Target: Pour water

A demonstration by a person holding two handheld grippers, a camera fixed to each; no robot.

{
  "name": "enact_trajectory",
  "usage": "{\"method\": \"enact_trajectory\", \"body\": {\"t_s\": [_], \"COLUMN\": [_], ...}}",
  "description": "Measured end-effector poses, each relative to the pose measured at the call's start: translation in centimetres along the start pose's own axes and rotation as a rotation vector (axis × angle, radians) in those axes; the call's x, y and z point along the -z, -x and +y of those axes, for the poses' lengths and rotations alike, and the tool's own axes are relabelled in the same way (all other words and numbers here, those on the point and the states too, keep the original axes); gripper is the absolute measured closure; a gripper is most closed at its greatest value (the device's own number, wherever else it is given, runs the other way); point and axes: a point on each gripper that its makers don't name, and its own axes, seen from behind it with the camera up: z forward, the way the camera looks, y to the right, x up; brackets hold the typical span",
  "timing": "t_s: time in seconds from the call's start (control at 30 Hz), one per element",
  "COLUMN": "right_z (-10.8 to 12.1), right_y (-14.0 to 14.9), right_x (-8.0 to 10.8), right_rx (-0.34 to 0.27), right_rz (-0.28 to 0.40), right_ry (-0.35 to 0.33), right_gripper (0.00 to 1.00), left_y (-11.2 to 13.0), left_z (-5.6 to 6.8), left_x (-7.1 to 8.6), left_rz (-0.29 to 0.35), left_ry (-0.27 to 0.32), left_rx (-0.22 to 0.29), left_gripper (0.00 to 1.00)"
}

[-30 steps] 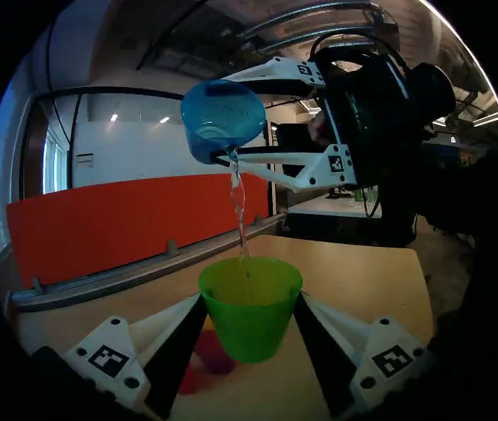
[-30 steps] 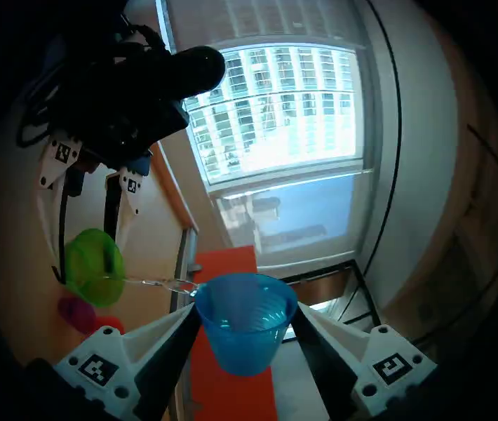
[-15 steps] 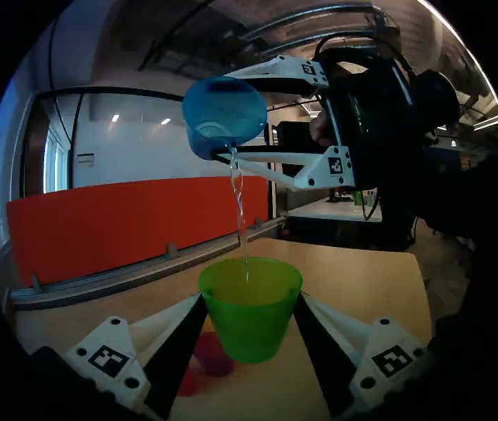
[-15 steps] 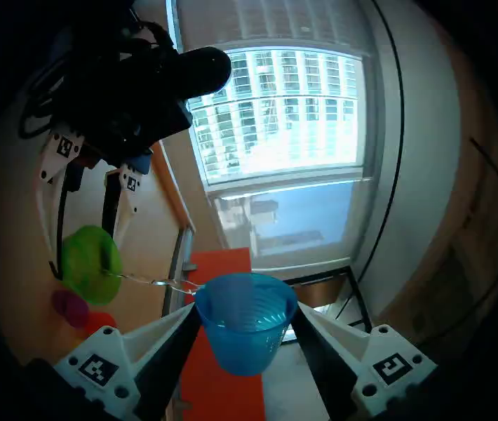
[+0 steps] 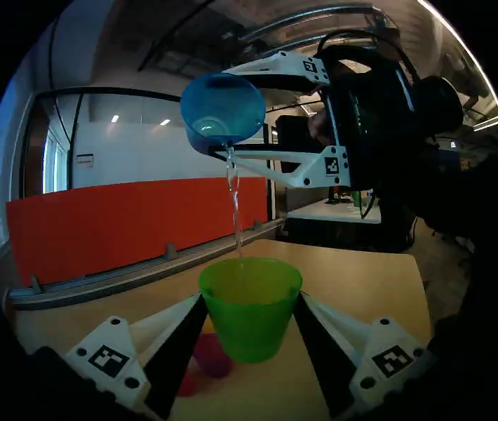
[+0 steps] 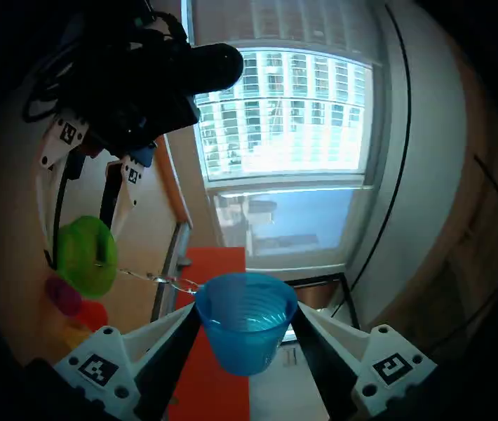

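The left claw [image 5: 250, 300] is gripping an upright green cup [image 5: 249, 333] above the wooden tabletop [image 5: 361, 281], a finger pressing each side. Higher up, the right claw [image 5: 224, 111] is tipping a blue cup [image 5: 217, 119], and a thin water stream [image 5: 235, 203] is falling into the green cup. A pink cup [image 5: 212, 354] is lying on the tabletop beneath.
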Motion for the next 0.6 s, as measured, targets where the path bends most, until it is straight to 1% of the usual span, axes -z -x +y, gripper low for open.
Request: {"method": "enact_trajectory", "body": {"t_s": [0.6], "right_z": [0.64], "right_y": [-0.73], "right_x": [0.02], "right_rx": [0.101], "right_rz": [0.005], "right_ry": [0.021], "right_gripper": [0.10], "left_y": [-0.14], "left_z": [0.04], "left_x": [-0.13], "left_rz": [0.007], "left_ry": [0.002], "left_rx": [0.013], "left_gripper": [0.16]}}
